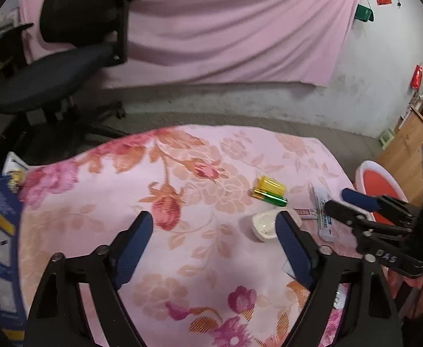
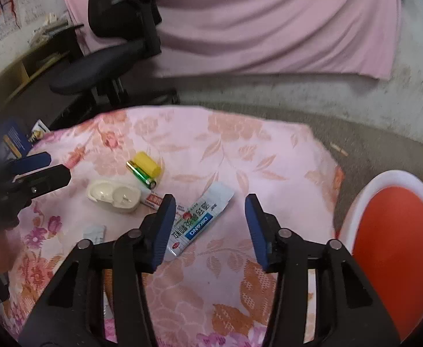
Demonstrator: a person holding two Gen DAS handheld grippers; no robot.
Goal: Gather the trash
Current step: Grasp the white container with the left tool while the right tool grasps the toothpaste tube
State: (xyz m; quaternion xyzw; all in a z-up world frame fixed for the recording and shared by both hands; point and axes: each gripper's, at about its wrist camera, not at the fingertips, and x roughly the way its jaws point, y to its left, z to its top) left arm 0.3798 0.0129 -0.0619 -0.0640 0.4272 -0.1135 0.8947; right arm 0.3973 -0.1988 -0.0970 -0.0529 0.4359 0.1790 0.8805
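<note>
Trouble looms if my right gripper [image 2: 210,227], jaws apart and empty, pinches floral cloth [image 2: 240,156] under the sachet [image 2: 200,219] at its nine o'clock, while my left gripper [image 1: 214,240] hangs open beside the white cap [image 1: 265,225].

both wrist views tilt down, close, sharing the floral cloth [image 1: 101,202].
</note>
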